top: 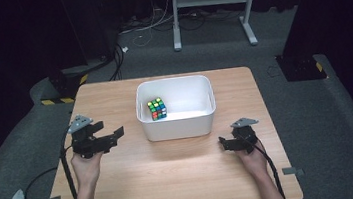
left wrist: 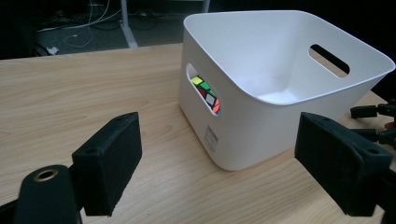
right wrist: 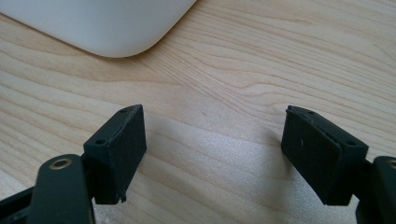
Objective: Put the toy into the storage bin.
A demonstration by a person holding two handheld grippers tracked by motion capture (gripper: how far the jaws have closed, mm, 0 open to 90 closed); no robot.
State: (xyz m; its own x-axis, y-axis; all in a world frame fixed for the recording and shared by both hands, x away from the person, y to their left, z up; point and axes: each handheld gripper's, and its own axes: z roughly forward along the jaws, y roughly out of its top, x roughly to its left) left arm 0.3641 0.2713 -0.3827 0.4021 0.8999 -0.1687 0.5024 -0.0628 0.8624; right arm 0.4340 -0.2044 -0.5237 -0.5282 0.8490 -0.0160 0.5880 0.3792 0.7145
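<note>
Inside the white bin [top: 177, 124] on the tabletop [top: 173, 175] sits a puzzle cube [top: 157, 108]; left gripper [top: 109, 135] and right gripper [top: 226, 144] flank the bin, fingers spread, empty.

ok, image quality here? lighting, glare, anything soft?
High view: table evenly lit, surroundings near black, bin floor slightly blown out. Left gripper view: sharp, cube readable through the handle slot. Right gripper view: tongs cast a soft shadow on the wood, bin corner looks soft.

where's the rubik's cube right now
The rubik's cube sits inside the white bin at the middle of the table, against its left wall in the high view. The left gripper view shows it through that wall's handle slot.
</note>
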